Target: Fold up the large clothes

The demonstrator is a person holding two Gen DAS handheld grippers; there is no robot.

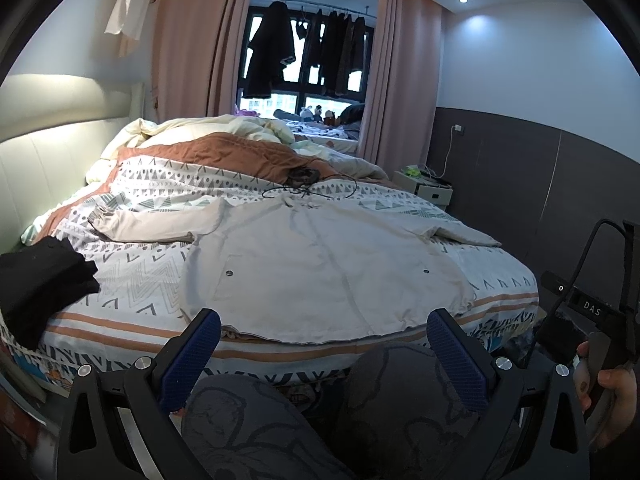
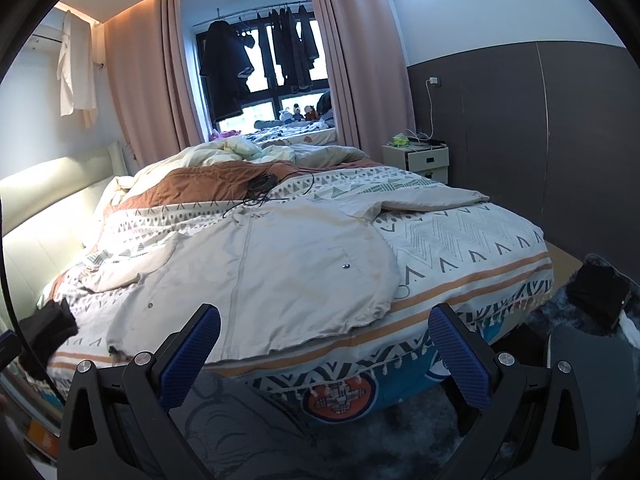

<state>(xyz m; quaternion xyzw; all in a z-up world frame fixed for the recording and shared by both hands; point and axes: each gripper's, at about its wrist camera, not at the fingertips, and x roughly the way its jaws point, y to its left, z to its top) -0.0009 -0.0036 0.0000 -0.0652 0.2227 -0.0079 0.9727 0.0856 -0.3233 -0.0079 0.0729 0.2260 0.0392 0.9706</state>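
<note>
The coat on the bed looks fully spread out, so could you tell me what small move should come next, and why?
Probably bring the left gripper forward to the coat's near hem. Both grippers hang open and empty short of the bed, and the coat lies flat, sleeves out, nothing folded yet.

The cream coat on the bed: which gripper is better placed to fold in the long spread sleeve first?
Probably the left. The coat has its sleeve stretched out on the left gripper side. The right gripper, equally open, faces the hem nearer the other sleeve.
</note>
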